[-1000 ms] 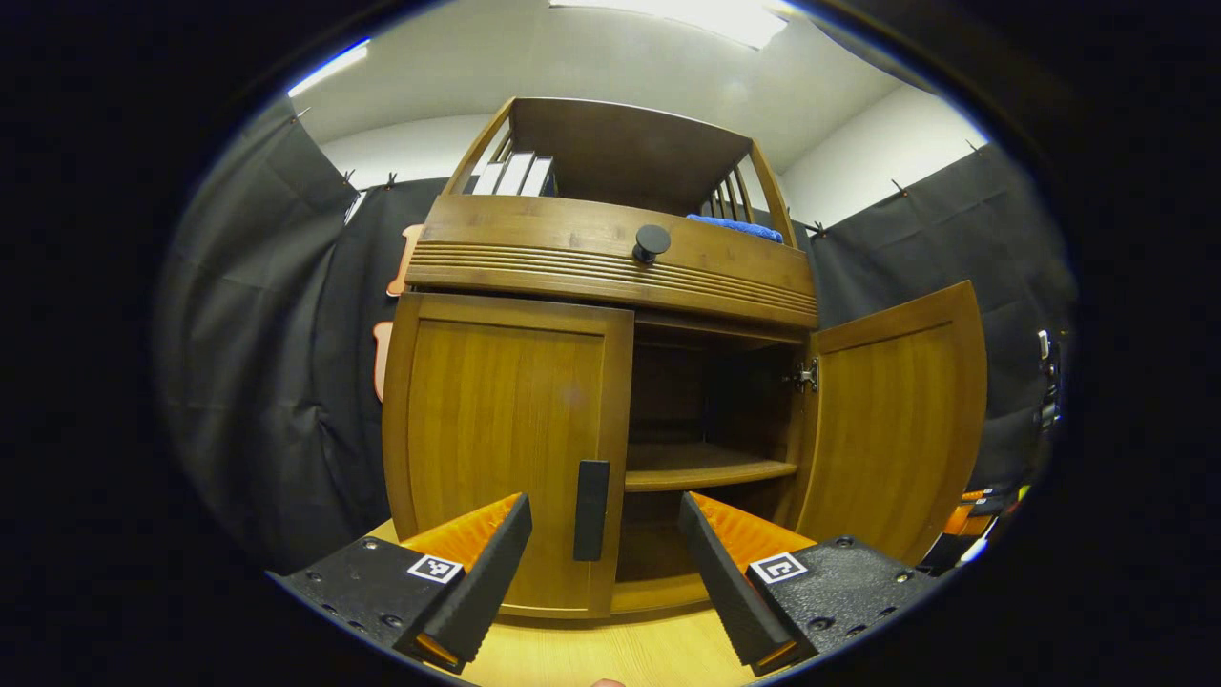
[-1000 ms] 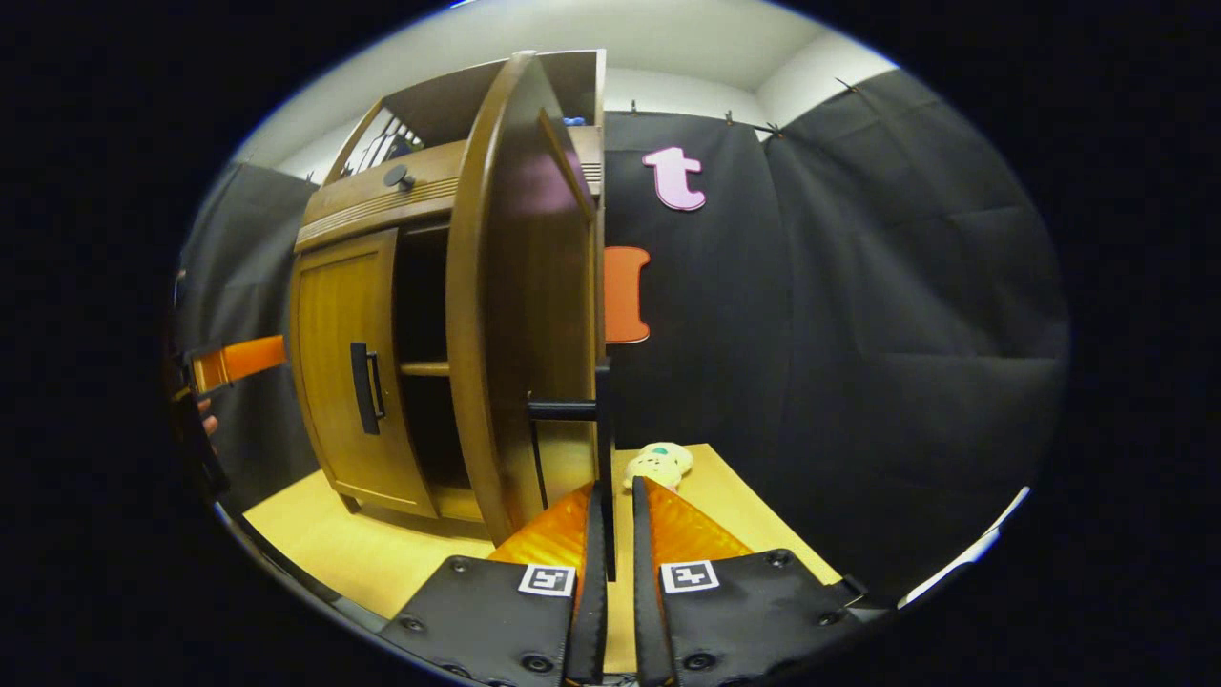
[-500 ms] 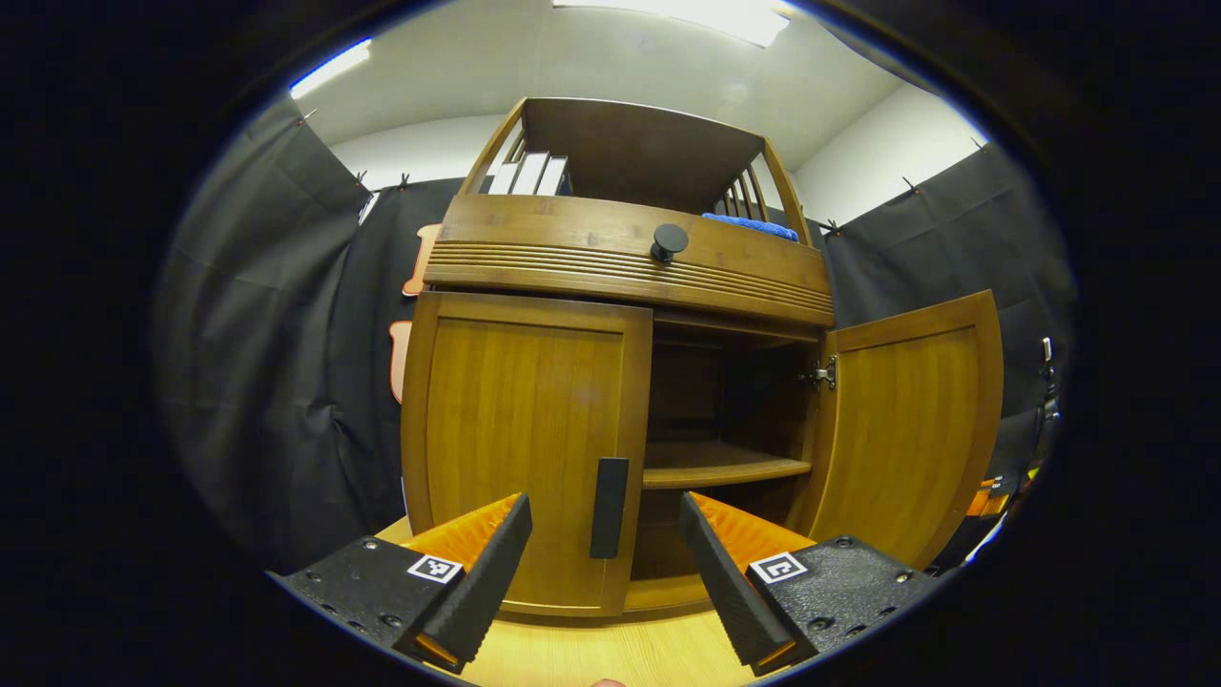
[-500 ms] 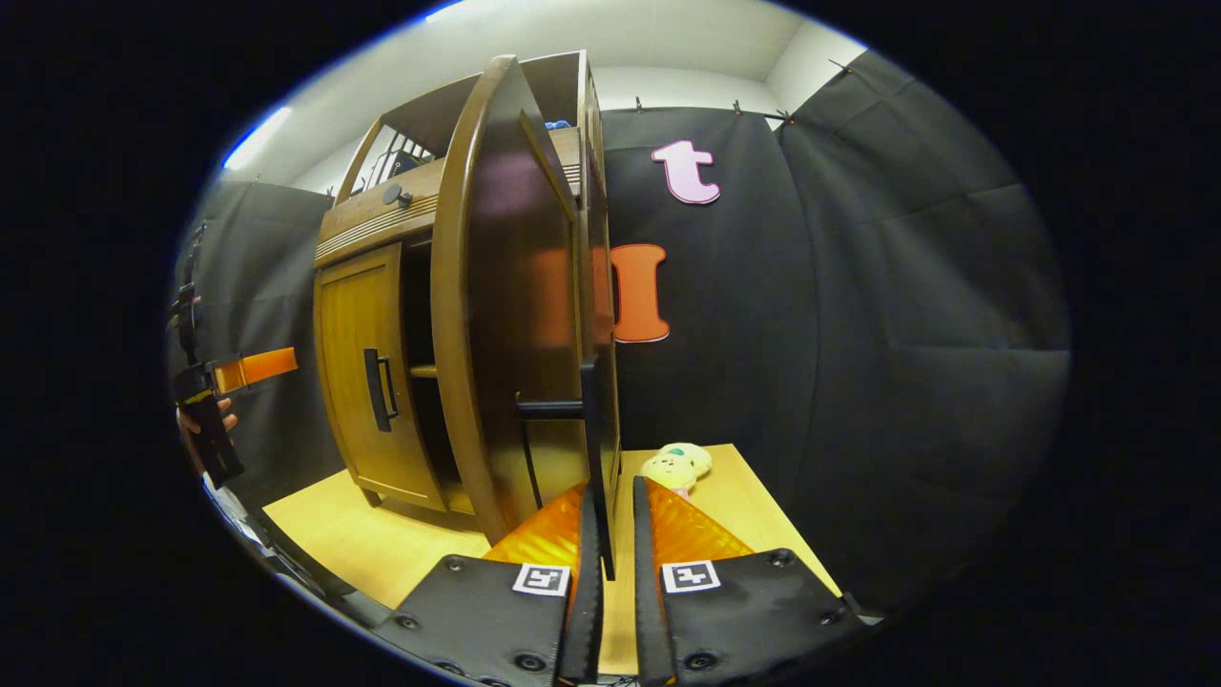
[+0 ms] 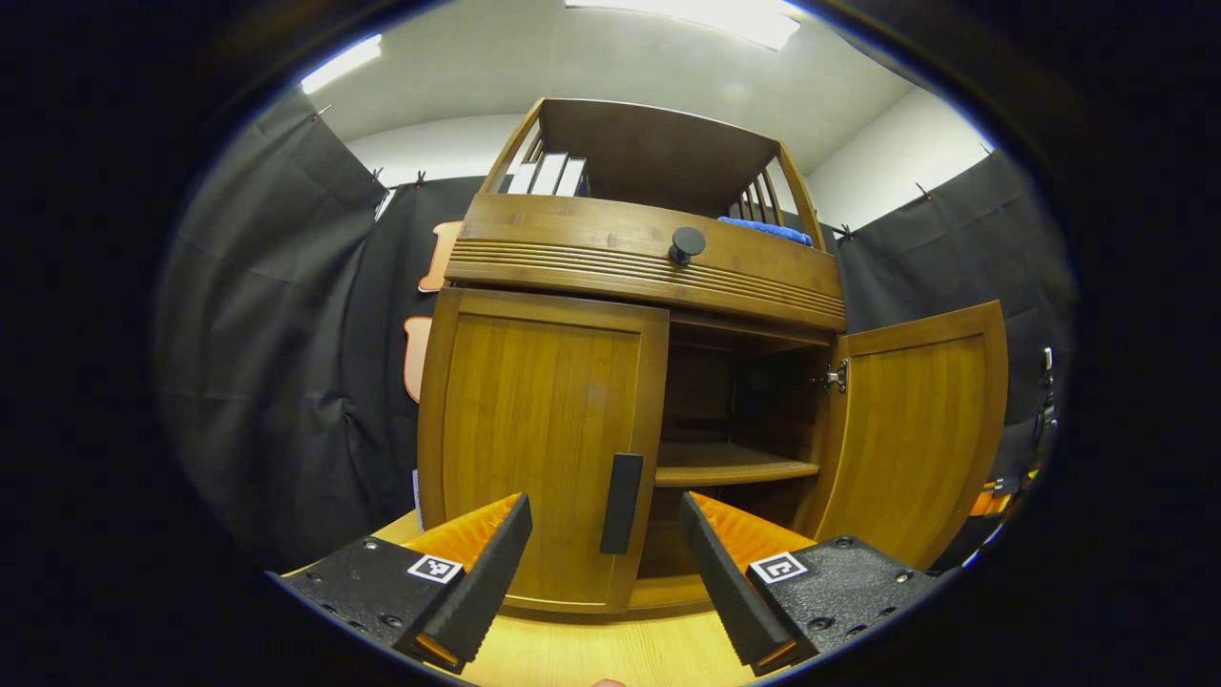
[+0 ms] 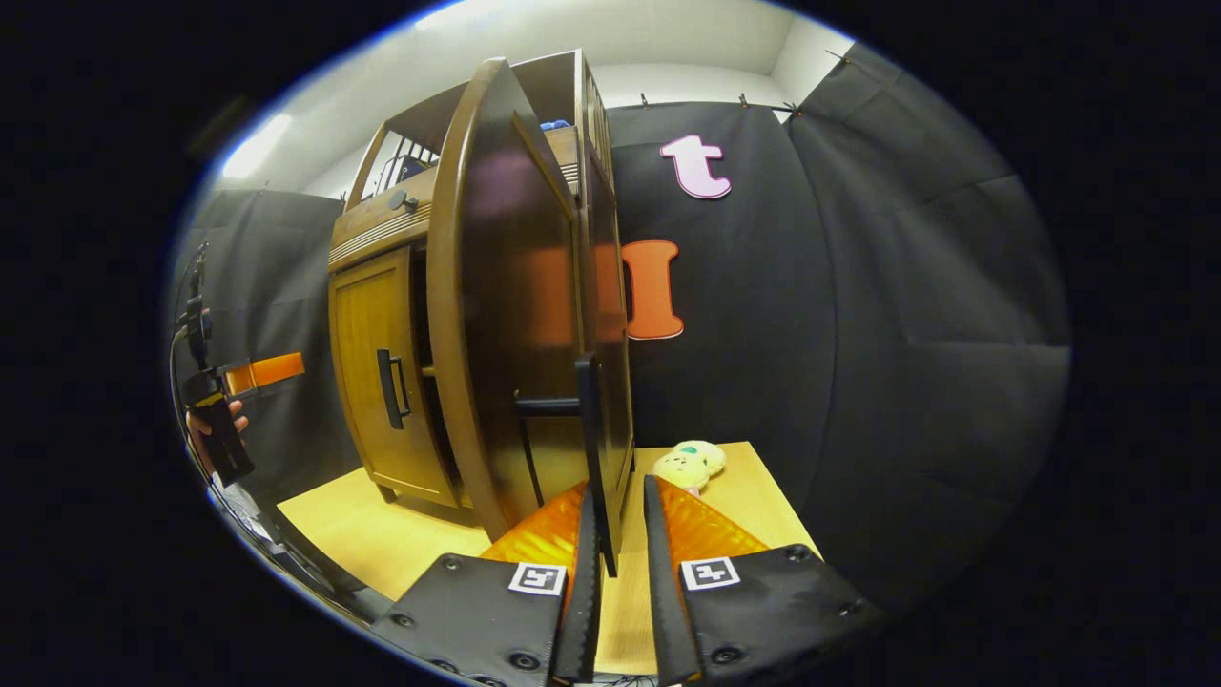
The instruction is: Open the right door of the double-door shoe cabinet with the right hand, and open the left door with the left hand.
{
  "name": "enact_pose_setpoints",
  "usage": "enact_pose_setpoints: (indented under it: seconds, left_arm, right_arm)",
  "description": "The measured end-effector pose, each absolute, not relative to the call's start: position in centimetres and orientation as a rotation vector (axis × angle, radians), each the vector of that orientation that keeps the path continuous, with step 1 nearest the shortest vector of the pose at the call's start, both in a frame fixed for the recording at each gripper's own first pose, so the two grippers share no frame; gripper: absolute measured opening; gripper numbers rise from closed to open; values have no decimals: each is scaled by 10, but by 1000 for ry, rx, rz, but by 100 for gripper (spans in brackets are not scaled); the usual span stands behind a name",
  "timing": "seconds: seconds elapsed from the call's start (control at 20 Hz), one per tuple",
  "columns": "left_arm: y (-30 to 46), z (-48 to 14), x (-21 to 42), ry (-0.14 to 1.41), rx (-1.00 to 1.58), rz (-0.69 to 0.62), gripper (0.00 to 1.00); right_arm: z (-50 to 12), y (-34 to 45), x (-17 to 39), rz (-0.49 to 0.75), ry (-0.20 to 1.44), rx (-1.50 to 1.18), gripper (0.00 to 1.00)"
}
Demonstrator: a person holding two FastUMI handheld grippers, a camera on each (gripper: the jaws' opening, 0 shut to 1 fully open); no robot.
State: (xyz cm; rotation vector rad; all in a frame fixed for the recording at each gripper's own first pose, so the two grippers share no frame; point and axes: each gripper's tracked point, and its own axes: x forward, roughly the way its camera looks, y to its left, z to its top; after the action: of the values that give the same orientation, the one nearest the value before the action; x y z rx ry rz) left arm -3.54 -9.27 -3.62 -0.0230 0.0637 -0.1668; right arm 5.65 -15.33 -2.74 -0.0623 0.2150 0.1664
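Observation:
The wooden shoe cabinet (image 5: 649,267) stands on a light table. Its left door (image 5: 539,448) is closed, and the door's dark bar handle (image 5: 622,503) sits a short way ahead, between the fingertips of my open left gripper (image 5: 606,534). The right door (image 5: 916,429) is swung wide, baring a shelf (image 5: 730,468). In the right gripper view that door (image 6: 515,315) is seen edge-on. Its handle (image 6: 589,448) runs down between the fingers of my right gripper (image 6: 622,491), whose jaws stand slightly apart, the bar against the left-hand finger. My left gripper (image 6: 253,374), held by a hand, shows far left.
A drawer with a round dark knob (image 5: 687,243) runs above the doors. Books (image 5: 548,176) and a blue cloth (image 5: 763,229) lie on the top shelf. A small plush toy (image 6: 694,463) sits on the table (image 6: 382,534) behind the open door, near the black cloth wall.
The right door has swung a little further open, and the right gripper's fingers have parted slightly around the handle. The cabinet has drifted right in the left gripper view; that gripper stays open.

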Motion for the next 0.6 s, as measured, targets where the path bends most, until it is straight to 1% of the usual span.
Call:
enact_pose_setpoints:
  seconds: [0.05,0.1,0.2,0.25,0.3,0.35,0.4,0.5,0.6]
  left_arm:
    - [-92,-37,-36,63,-27,-164,92]
    - [-92,-38,-35,64,-29,-163,92]
    - [-93,-41,-31,70,-23,-166,92]
    - [-94,-42,-28,75,-17,-169,92]
    - [-95,-43,-25,78,-12,-173,92]
    - [-98,-45,-23,80,-10,-180,92]
    - [-100,-46,-21,83,-11,-188,92]
    - [-102,-50,-14,87,-16,-200,92]
    - [-106,-54,-2,92,-23,-216,92]
  right_arm:
    - [-33,-159,53,134,234,-65,20]
    - [-37,-164,41,115,238,-44,30]
    - [-39,-167,23,72,232,-12,24]
    - [-35,-168,16,39,225,-20,31]
    - [-29,-166,7,15,202,-25,19]
    - [-21,-162,1,0,181,-27,21]
    - [-16,-157,-2,-14,166,-28,20]
    - [-5,-141,-15,-35,144,-28,32]
    - [9,-122,-19,-41,110,2,33]
